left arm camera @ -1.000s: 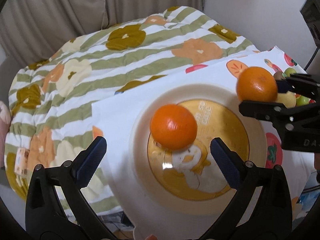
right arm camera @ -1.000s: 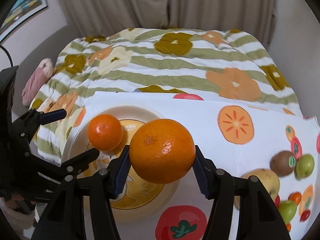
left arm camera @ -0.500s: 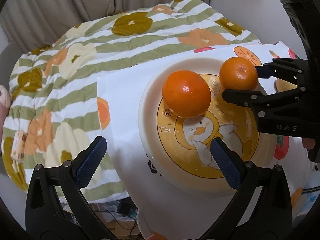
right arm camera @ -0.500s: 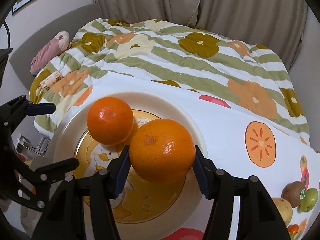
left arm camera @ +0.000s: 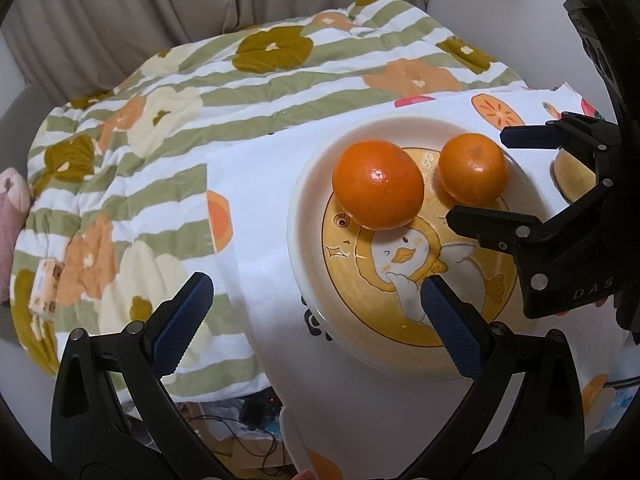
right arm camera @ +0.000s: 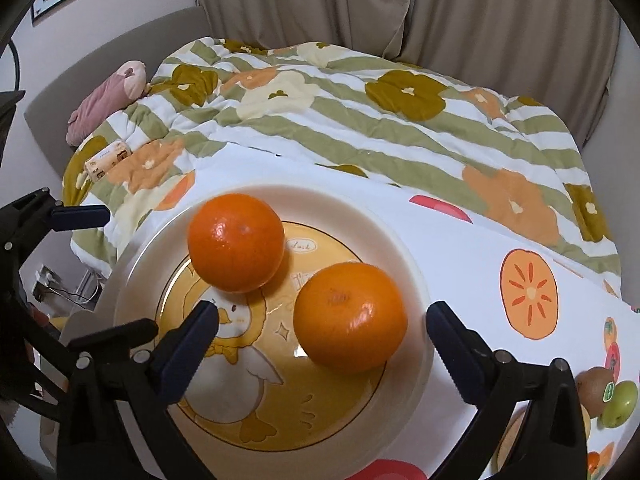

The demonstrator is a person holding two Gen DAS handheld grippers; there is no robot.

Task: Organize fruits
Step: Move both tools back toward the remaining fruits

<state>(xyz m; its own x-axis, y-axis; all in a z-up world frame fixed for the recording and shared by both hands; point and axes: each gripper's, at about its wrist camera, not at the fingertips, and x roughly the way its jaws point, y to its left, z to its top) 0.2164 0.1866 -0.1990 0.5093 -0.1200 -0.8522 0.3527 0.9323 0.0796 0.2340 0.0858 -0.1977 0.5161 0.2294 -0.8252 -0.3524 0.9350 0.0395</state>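
Beige curtains (right arm camera: 500, 12) hang behind a bed under a striped floral quilt (right arm camera: 360, 120), whose near edge is overlapped by a white fruit-print cloth (right arm camera: 500, 248) carrying a duck-print plate (right arm camera: 256, 408). Over that plate the right hand-held gripper (right arm camera: 322, 324) has just been opening; its jaws stand wide, pads clear of the nearer orange (right arm camera: 350, 316) resting on the plate between them. The farther orange (right arm camera: 236, 242) sits on the plate too. At the plate's left rim hovers the left hand-held gripper (left arm camera: 316, 300), spread wide and empty. Right of the plate lie a kiwi (right arm camera: 594, 390) and a green fruit (right arm camera: 620, 404).
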